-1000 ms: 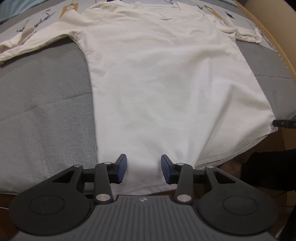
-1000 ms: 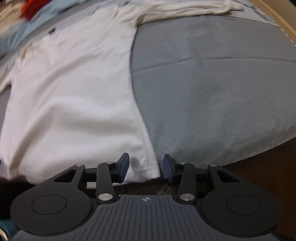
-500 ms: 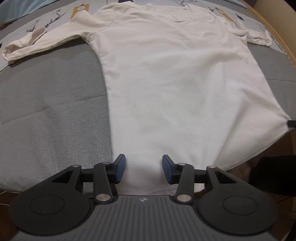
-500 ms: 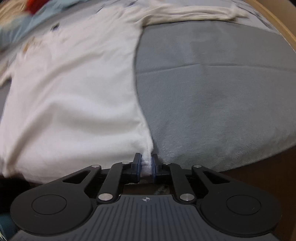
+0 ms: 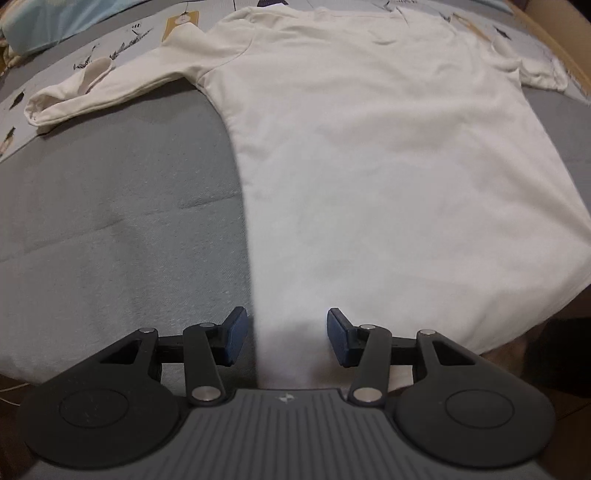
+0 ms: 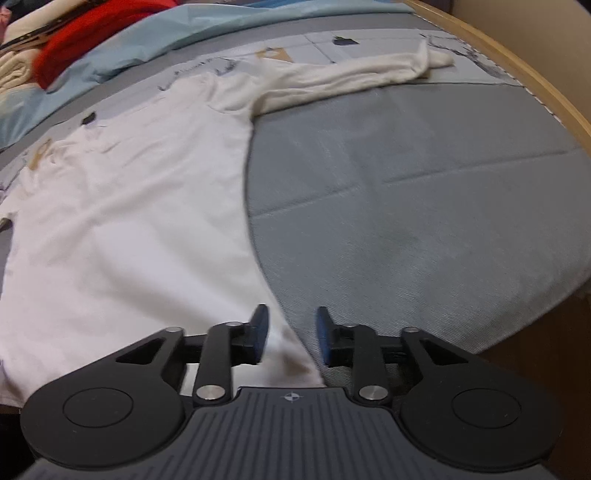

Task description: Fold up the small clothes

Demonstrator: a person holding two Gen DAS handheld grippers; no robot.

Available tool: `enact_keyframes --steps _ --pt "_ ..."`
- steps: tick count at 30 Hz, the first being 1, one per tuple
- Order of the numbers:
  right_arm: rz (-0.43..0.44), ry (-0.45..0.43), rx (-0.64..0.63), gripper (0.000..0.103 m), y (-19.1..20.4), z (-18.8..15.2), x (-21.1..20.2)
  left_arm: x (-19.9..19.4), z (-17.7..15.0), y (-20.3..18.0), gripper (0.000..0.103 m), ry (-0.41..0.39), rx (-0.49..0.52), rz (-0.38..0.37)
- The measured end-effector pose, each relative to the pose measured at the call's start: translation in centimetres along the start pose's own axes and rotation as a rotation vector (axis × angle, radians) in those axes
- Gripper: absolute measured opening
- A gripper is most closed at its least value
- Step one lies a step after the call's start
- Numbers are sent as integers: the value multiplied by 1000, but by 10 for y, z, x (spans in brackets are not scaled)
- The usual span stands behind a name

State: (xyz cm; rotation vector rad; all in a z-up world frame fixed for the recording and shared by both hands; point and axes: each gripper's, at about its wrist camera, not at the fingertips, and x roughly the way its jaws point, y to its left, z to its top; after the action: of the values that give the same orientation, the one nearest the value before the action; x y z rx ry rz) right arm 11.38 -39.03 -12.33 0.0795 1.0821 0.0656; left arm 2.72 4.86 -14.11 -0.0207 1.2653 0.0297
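Note:
A cream long-sleeved shirt (image 5: pixel 388 166) lies spread flat on a grey mat (image 5: pixel 110 240), hem toward me. Its left sleeve (image 5: pixel 110 88) stretches out sideways. My left gripper (image 5: pixel 283 338) hangs over the hem's left edge. Its jaws are opening, with cloth between the blue pads (image 5: pixel 233 334) but not pressed. In the right wrist view the shirt (image 6: pixel 129 221) fills the left half, and its right sleeve (image 6: pixel 351 77) runs to the far right. My right gripper (image 6: pixel 291 334) is over the hem's right corner. Its jaws are opening, and the corner lies loose between them.
The grey mat (image 6: pixel 424 203) reaches to a curved wooden edge (image 6: pixel 517 66) at the right. Patterned bedding (image 5: pixel 129 33) lies beyond the shirt. A red garment (image 6: pixel 92 33) and light blue bedding (image 6: pixel 166 40) are piled at the far left.
The right gripper pinched the hem corner half a second ago and has since let it go, jaws apart again. The left gripper slid left along the hem to the shirt's side edge.

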Motion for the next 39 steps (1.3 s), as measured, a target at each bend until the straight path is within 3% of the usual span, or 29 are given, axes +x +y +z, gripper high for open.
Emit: enact_keyframes --steps 2,4,9,13,17,23,29,34,36,39 --pt "-8 65 -31 47 6 -4 13 19 1 2 58 78 2 40" --pt "-64 178 -76 48 11 -11 35 29 2 6 72 101 -17 78" --pt "-54 105 -48 51 8 -8 26 28 15 11 70 15 -31 39" --pt "-108 150 -96 51 12 -16 36 52 16 17 72 103 -30 78" --pt "-92 37 -67 51 13 -6 12 41 31 17 71 -26 -5 76" --pt "-30 -215 12 51 15 16 -36 26 48 12 71 -158 -23 51" --pt "50 -494 -16 52 19 60 -83 -8 64 0 71 -353 -84 45" --pt "89 -592 -95 55 23 76 -91 -45 74 -29 76 -468 -87 57" --pt "99 -554 -41 55 25 82 -81 -57 78 -41 78 -499 -74 75" --pt "112 -565 -18 55 40 81 -77 -77 86 -59 79 -557 -65 86"
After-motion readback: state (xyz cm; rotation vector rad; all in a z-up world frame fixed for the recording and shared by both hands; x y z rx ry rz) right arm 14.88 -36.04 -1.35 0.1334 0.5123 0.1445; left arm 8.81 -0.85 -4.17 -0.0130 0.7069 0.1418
